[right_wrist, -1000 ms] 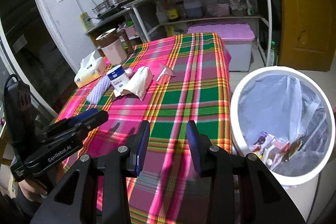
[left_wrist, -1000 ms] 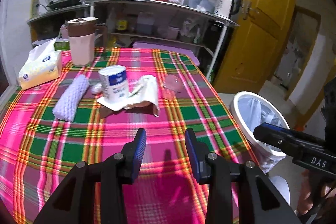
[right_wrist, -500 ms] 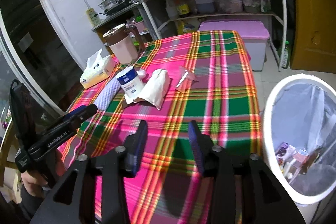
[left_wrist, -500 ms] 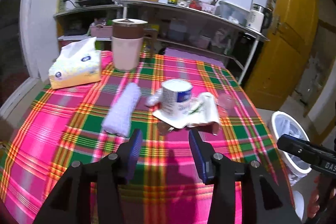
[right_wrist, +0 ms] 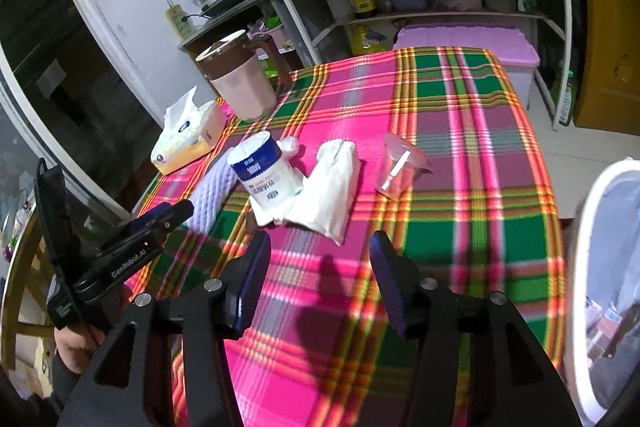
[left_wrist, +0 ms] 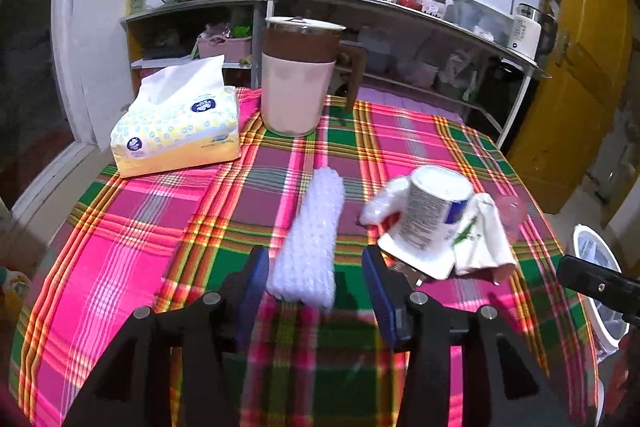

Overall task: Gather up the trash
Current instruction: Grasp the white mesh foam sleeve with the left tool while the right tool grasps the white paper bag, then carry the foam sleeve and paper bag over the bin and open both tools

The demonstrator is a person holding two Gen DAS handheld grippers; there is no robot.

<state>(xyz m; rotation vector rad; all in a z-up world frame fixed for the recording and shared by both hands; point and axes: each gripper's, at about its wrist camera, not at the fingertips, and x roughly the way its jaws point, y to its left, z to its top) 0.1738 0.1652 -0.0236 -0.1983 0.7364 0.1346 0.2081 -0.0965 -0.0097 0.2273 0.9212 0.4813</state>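
Since a second ago both my grippers have slid in over the plaid table (right_wrist: 472, 155), so the white foam roll (left_wrist: 314, 239) now sits right ahead of the left gripper (left_wrist: 316, 287), whose jaws are opening with the roll's near end just between the tips, nothing pinched. The right gripper (right_wrist: 320, 275) is also opening over bare cloth, with plenty of open room along the near and right table edges. The trash pile, meaning the white can (right_wrist: 262, 171) on its paper bag (right_wrist: 332, 191) and the clear plastic cup (right_wrist: 400, 167), lies mid-table, and the lined bin (right_wrist: 600, 267) off the right edge holds a few wrappers.
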